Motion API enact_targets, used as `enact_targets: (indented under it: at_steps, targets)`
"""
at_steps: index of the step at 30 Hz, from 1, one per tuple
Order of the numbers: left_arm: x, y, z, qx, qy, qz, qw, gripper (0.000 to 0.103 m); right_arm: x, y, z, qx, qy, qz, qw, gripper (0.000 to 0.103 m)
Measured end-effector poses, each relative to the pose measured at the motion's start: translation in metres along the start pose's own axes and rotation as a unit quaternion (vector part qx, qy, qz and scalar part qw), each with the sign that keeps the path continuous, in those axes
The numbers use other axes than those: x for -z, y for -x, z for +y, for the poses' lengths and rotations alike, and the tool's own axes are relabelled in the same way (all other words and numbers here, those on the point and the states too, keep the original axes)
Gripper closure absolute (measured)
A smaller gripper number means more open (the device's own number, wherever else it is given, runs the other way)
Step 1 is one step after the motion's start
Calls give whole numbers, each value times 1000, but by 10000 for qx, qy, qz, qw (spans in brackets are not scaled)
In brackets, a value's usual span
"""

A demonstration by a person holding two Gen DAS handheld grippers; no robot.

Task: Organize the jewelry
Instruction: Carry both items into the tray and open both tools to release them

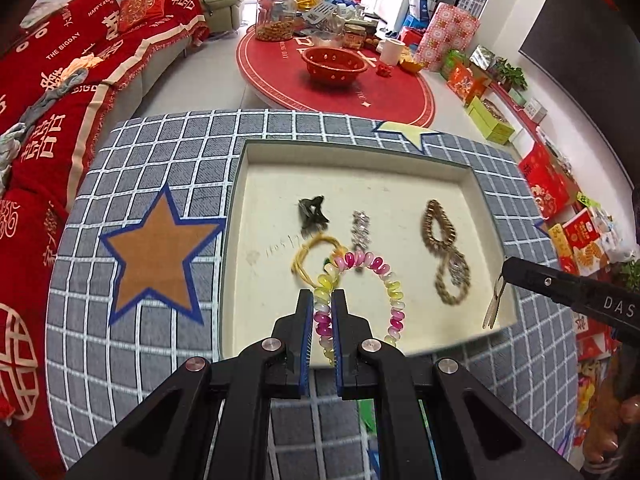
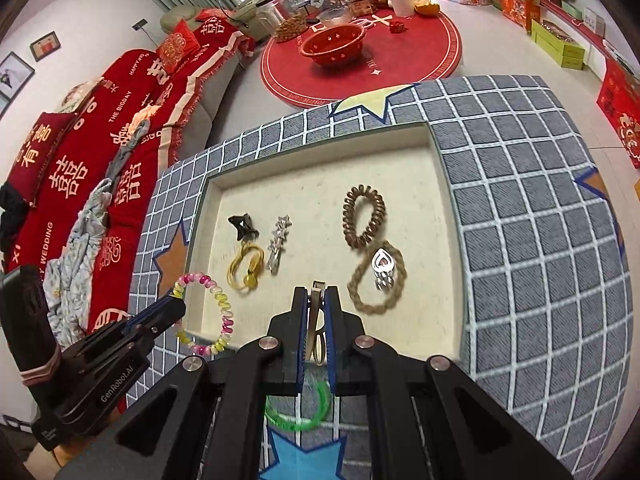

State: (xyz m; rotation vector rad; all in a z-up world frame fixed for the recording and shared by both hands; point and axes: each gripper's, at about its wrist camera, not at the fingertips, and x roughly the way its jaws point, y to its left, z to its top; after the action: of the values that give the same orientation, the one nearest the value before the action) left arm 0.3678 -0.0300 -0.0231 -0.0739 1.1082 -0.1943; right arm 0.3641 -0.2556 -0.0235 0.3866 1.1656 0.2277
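Observation:
My left gripper (image 1: pixel 322 300) is shut on a pink, yellow and white spiral hair tie (image 1: pixel 386 280), which hangs over the near part of the cream tray (image 1: pixel 360 152). My right gripper (image 2: pixel 316 294) is shut on a slim gold hair clip (image 2: pixel 316 320) above the tray's (image 2: pixel 320 152) near edge. In the tray lie a dark claw clip (image 2: pixel 242 226), a silver star clip (image 2: pixel 276 248), a yellow elastic (image 2: pixel 246 268), a brown coil tie (image 2: pixel 364 216) and a braided tie with a silver clip (image 2: pixel 378 276). Each view shows the other gripper (image 1: pixel 507 270) (image 2: pixel 178 306) holding its item.
The tray sits sunk in a grey checked cloth (image 1: pixel 160 152) with star patches. A green hair tie (image 2: pixel 308 416) lies on the cloth under my right gripper. A red sofa (image 1: pixel 60 100) stands on the left; beyond are a red round table (image 1: pixel 340 80) and boxes (image 1: pixel 548 184).

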Motion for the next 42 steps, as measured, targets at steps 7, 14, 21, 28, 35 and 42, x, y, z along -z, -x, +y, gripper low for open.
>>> enact_targets:
  at_steps: [7, 14, 21, 28, 35, 42]
  targets:
    - [-5, -31, 10, -191, 18, 233, 9995, 81, -21, -38, -5, -69, -113, 189, 9997, 95]
    - [-6, -55, 13, -284, 51, 411, 9987, 81, -27, -74, -12, -43, -133, 494, 9987, 95]
    - [-11, -71, 15, -385, 118, 515, 9979, 81, -37, -87, -21, 236, -111, 510, 9984, 95]
    - [-12, -82, 14, -489, 81, 553, 9972, 81, -46, -85, -30, 567, -26, 311, 9979, 95]
    - [-14, -84, 6, -671, -120, 523, 9963, 81, -48, -86, -32, 586, 12, 331, 9977, 94]
    - [-13, -84, 3, -778, -247, 560, 9951, 81, -42, -95, -29, 567, -77, 484, 9972, 94]
